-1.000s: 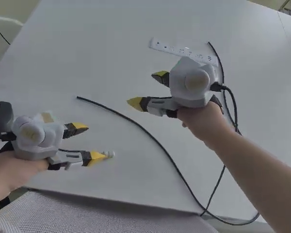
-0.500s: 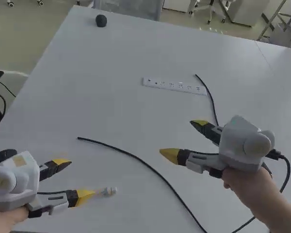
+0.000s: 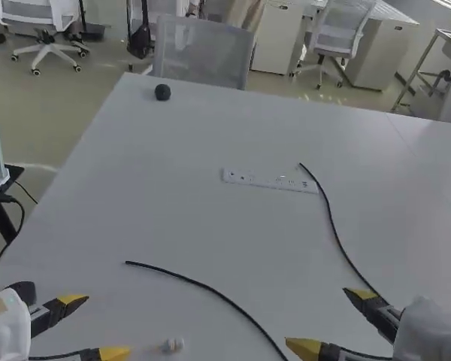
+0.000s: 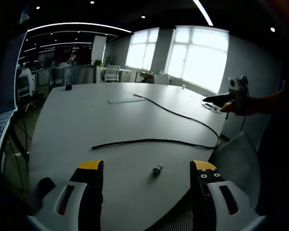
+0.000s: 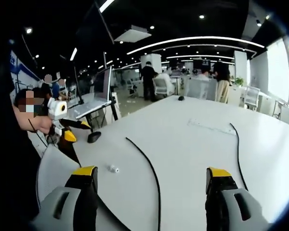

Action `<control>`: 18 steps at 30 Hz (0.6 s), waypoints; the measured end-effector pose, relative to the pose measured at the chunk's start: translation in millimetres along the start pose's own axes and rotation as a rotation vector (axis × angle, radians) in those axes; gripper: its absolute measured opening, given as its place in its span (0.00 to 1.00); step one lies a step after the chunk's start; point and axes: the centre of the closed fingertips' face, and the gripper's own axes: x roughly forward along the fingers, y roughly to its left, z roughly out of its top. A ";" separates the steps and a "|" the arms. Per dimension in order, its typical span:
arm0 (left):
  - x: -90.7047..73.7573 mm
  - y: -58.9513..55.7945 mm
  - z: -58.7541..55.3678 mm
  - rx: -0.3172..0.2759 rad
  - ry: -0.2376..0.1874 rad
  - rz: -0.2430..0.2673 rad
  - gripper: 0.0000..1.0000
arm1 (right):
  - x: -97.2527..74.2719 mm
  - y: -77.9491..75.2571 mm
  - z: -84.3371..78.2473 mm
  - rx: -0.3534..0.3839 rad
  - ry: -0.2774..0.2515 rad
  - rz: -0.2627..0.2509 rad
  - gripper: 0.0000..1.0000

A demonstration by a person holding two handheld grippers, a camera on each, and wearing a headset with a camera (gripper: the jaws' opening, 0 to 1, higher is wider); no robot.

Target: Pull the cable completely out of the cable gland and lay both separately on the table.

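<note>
Beyond cable (image 5: 152, 168) and gland (image 5: 113, 169) in right gripper view, left gripper (image 5: 76, 131).

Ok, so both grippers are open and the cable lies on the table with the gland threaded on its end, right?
Not quite. The gland is off the cable: it lies by itself on the table, apart from the cable, as the left gripper view shows. The left gripper and right gripper are open, jaws spread, and the cable lies on the table.

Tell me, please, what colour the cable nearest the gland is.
The cable is black; clearest in head view.
</note>
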 end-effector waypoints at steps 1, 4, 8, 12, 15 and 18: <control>-1.7 0.2 -2.0 -0.008 0.005 0.002 0.75 | -1.1 2.6 -8.2 0.004 0.013 0.013 0.98; -7.2 -1.2 -6.1 -0.011 0.006 0.006 0.77 | -4.5 8.5 -24.7 0.002 0.043 0.038 0.99; -12.7 -2.7 -16.4 -0.010 0.029 0.011 0.81 | -2.9 12.5 -52.5 -0.006 0.100 0.062 0.99; -16.1 -2.0 -23.1 0.007 0.057 0.015 0.86 | -1.7 15.5 -75.3 0.003 0.143 0.081 0.99; -18.7 -1.9 -30.3 0.004 0.082 0.011 0.89 | -4.1 19.9 -82.1 -0.001 0.165 0.096 0.99; -19.8 -3.4 -37.5 0.004 0.112 0.006 0.91 | -5.5 21.2 -87.0 -0.027 0.192 0.103 0.99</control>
